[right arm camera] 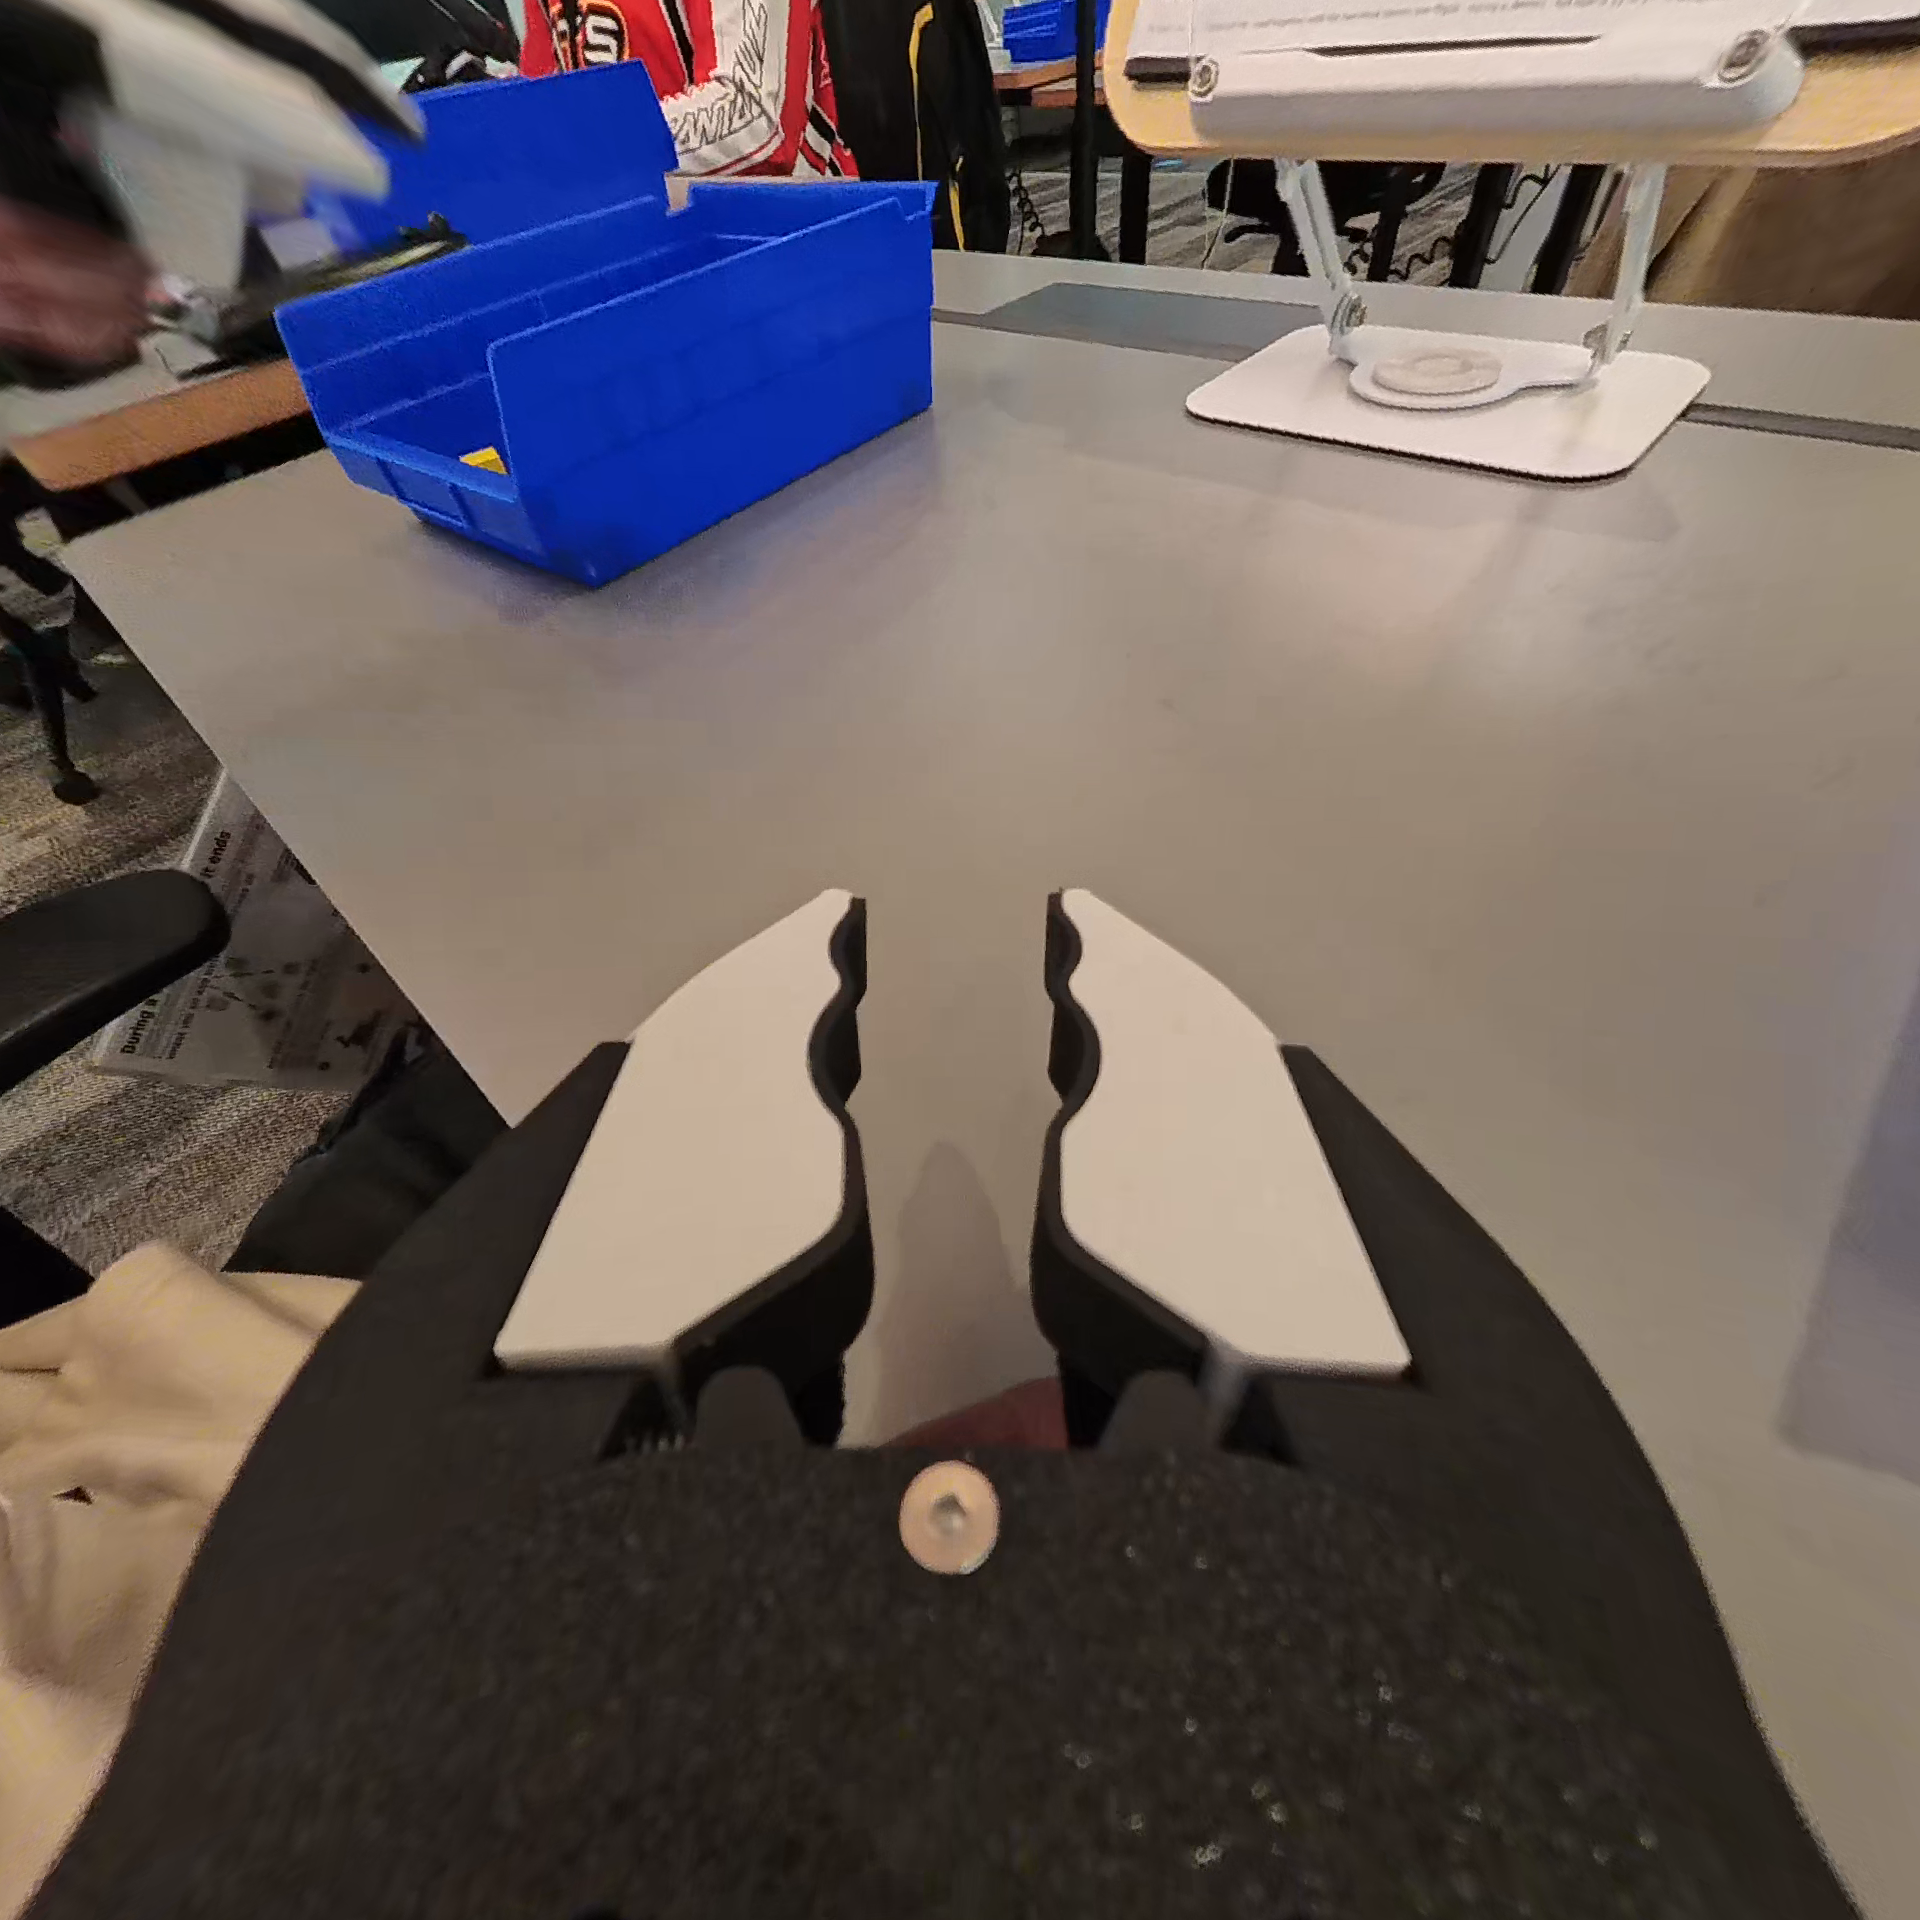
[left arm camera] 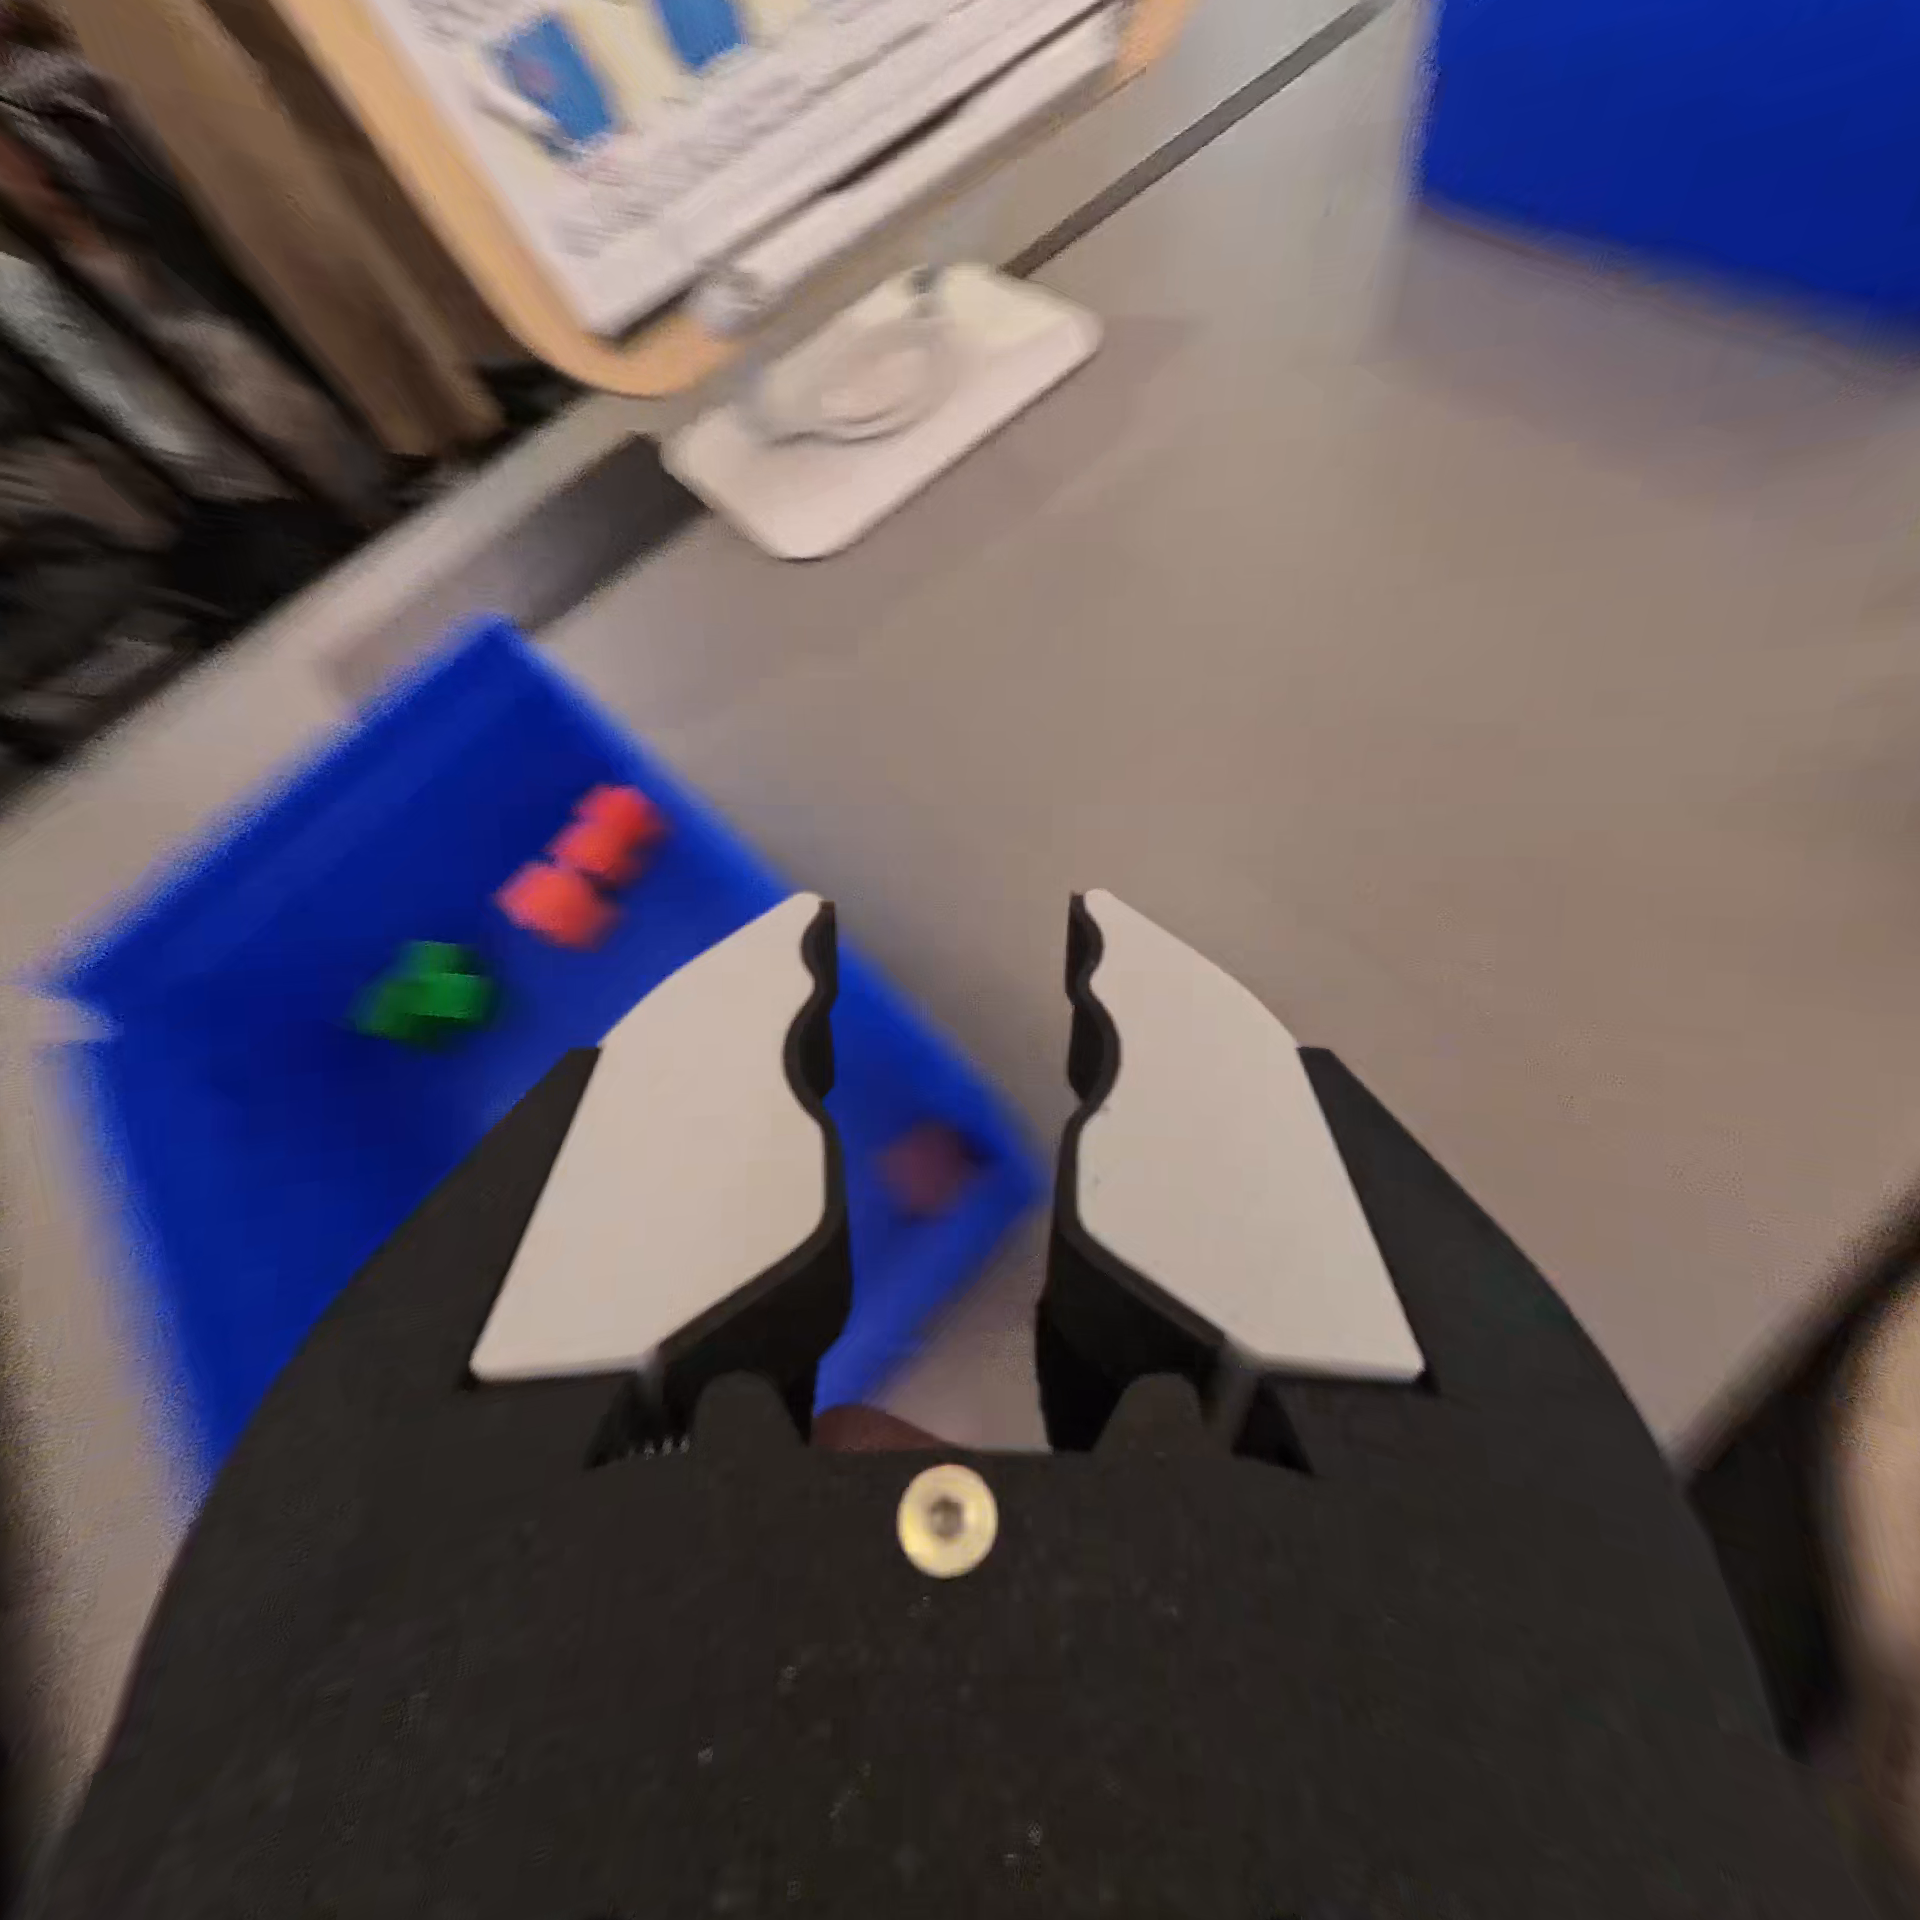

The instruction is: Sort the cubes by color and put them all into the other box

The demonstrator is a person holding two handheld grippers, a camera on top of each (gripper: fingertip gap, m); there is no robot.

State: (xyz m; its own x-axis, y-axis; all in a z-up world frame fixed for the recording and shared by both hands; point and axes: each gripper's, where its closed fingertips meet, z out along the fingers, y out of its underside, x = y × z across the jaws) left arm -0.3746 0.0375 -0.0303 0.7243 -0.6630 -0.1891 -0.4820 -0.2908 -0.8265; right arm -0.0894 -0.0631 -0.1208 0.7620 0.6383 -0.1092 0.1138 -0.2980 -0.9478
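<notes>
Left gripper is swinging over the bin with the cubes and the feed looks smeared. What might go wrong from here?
1. The left wrist view is motion-blurred, so the red cubes and green cube are hard to aim at; the open left gripper may miss or nudge them.
2. The two red cubes touch, so a grab might catch both.
3. The blue bin has tall walls a finger may clip.

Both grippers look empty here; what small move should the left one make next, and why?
Probably lower the left gripper into the blue bin toward the red cubes. It is open, empty and above the bin's near edge, while the right gripper hovers open over bare table. The view is blurred, so alignment is uncertain.
</notes>
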